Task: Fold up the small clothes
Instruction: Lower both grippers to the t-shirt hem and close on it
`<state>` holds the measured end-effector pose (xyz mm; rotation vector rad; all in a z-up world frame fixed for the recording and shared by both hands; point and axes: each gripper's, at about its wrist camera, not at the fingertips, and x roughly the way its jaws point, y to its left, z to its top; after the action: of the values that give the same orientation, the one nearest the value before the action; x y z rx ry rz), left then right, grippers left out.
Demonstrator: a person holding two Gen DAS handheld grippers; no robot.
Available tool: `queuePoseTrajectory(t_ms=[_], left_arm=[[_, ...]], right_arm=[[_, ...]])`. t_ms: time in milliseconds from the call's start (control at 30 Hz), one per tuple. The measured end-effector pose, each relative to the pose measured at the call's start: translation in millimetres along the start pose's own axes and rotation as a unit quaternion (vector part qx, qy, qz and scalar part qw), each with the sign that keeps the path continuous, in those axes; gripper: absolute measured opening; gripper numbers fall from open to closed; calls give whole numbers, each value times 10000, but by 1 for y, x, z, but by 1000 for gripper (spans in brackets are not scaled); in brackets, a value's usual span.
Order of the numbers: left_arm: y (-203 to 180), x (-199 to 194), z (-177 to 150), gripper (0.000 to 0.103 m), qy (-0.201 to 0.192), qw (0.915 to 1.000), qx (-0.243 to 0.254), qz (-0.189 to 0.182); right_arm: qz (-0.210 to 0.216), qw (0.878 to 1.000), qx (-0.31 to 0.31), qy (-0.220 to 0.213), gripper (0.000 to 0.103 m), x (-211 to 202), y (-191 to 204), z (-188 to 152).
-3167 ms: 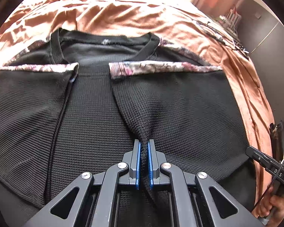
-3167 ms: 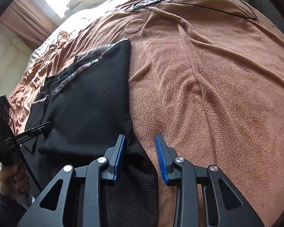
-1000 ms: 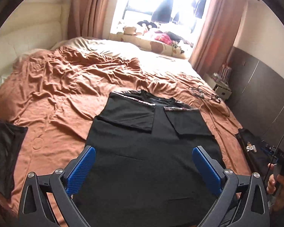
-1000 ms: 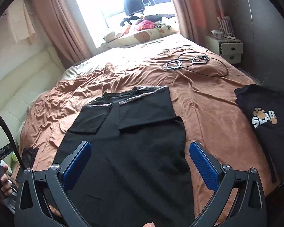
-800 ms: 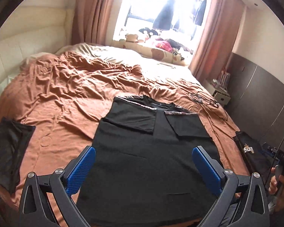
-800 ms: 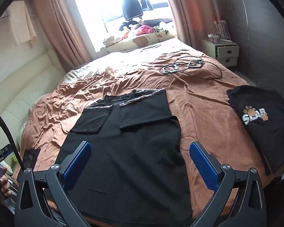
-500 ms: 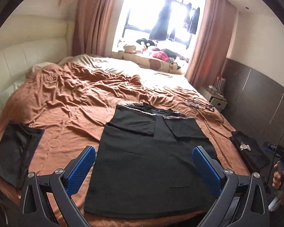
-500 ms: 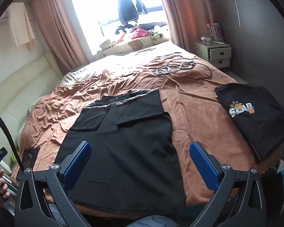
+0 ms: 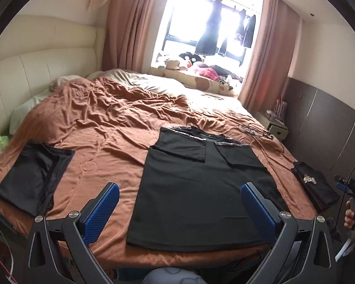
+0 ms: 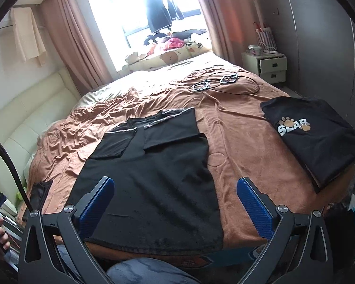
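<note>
A black knit top point(image 9: 201, 189) lies flat on the brown bedspread point(image 9: 111, 127), both sleeves folded in over the chest, floral trim at the shoulders. It also shows in the right wrist view point(image 10: 149, 179). My left gripper point(image 9: 179, 210) is wide open and empty, held back above the bed's near edge. My right gripper point(image 10: 175, 203) is wide open and empty, likewise held back over the hem.
A folded black garment point(image 9: 33, 177) lies at the bed's left. A folded black shirt with a white logo point(image 10: 312, 137) lies at the right. Cables and hangers point(image 10: 222, 82) lie farther back. A white nightstand point(image 10: 265, 66) stands by the dark wall.
Both grippers have let go of the top, opened wide and drawn back and up from the bed. The top now lies with both sleeves folded in.
</note>
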<state>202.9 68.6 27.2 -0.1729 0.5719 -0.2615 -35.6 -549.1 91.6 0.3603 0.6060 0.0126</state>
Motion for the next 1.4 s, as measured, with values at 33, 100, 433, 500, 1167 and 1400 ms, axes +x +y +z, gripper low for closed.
queuePoseTrajectory(t_ms=[33, 100, 433, 500, 1167, 1400], left_arm=[[1, 1, -4, 103, 18, 10000, -20, 1], [4, 1, -13, 103, 60, 10000, -65, 21], [36, 13, -54, 103, 223, 9986, -484, 3], [45, 18, -61, 103, 263, 9979, -594, 29], [120, 117, -120, 64, 1500, 9762, -1551, 219], [138, 136, -136, 64, 1807, 9654, -1879, 105]], right_arm=[[-15, 10000, 5, 22, 103, 1, -3, -2], [-8, 10000, -4, 73, 103, 2, -8, -7], [311, 9990, -47, 327, 103, 18, -29, -35], [291, 9987, -35, 411, 103, 25, -33, -40], [275, 9872, 624, 1439, 64, 106, -65, -77], [527, 9794, 1023, 1662, 60, 129, -79, -87]])
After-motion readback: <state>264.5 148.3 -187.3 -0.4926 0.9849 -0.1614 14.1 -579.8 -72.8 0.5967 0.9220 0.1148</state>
